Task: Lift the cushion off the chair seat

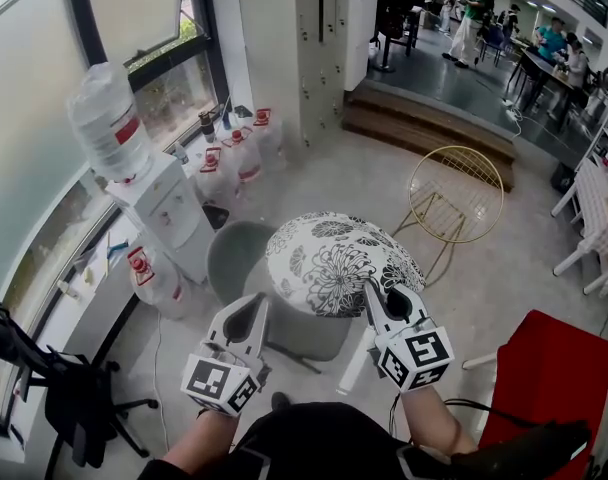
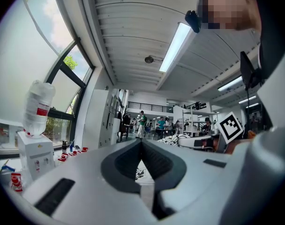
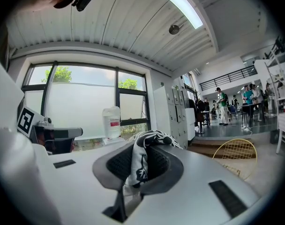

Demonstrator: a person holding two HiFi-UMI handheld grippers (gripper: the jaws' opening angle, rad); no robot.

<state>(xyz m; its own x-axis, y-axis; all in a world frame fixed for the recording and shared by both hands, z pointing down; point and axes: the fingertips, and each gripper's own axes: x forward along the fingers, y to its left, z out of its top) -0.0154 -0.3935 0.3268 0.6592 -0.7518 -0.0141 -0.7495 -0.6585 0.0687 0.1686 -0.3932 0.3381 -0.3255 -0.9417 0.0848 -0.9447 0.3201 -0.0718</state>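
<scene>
Note right gripper clamped on near-right hem of cushion, left gripper closed just beside near-left edge, grip there unconfirmed. Treat cushion as straight ahead, between both, above grey chair. Count right as the holding side; lift evenly upward.

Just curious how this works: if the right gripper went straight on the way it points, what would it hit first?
The cushion: the right gripper is shut on its patterned edge, so fabric lies straight ahead. Beyond it the line seems to run toward the water jug, depth unclear.
</scene>
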